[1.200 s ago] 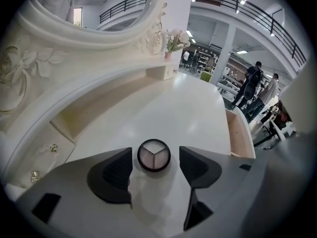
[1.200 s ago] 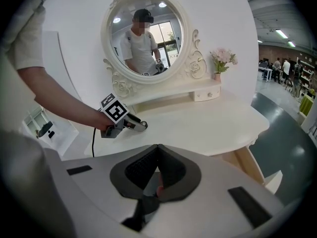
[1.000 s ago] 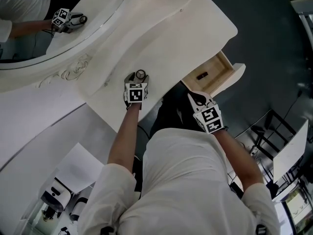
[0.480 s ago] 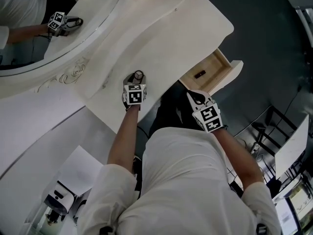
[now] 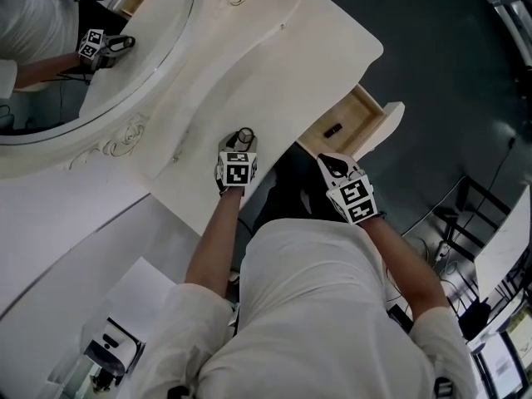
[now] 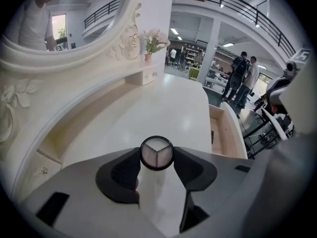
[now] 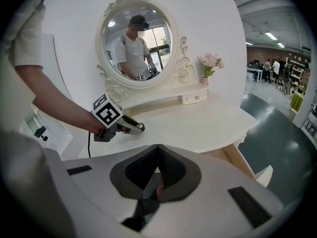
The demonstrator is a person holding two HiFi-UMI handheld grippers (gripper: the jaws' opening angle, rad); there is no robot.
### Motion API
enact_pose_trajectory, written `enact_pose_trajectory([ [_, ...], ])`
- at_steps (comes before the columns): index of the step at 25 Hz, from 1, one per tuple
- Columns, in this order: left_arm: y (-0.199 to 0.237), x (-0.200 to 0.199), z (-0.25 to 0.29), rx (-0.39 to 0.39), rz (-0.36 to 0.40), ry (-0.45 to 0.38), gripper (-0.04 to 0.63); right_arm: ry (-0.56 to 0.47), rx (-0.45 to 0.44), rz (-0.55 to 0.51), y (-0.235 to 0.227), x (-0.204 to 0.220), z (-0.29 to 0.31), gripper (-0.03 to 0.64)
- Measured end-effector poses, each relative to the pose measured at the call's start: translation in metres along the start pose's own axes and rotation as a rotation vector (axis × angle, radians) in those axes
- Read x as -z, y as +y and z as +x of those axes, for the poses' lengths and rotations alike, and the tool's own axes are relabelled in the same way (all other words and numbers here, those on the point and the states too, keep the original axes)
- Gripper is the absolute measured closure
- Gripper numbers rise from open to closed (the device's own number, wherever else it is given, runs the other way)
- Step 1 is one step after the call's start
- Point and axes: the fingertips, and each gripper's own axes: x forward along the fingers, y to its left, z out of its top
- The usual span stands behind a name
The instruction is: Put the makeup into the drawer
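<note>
My left gripper is clamped on the bottle, both pads against its round cap, near the front edge of the table. I cannot tell whether its base touches the top. My right gripper has its jaws together with nothing in them and hangs off the table's edge, just beside the drawer. The drawer stands pulled out to my right, and a small dark thing lies in it. At the back of the table are an oval mirror in a carved frame, a vase of pink flowers and a small white box beside it. The table is white and glossy, against a white wall. The floor past the drawer is dark. Two people stand well off in a large hall under a railed balcony.
</note>
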Motion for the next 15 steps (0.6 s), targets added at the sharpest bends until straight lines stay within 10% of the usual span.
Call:
enact_pose_trajectory([
  [15, -0.134, -0.045, 0.021, 0.189, 0.256, 0.016, 0.370, -0.035, 0.100, 0.129, -0.047, 0.038, -0.045, 0.592],
])
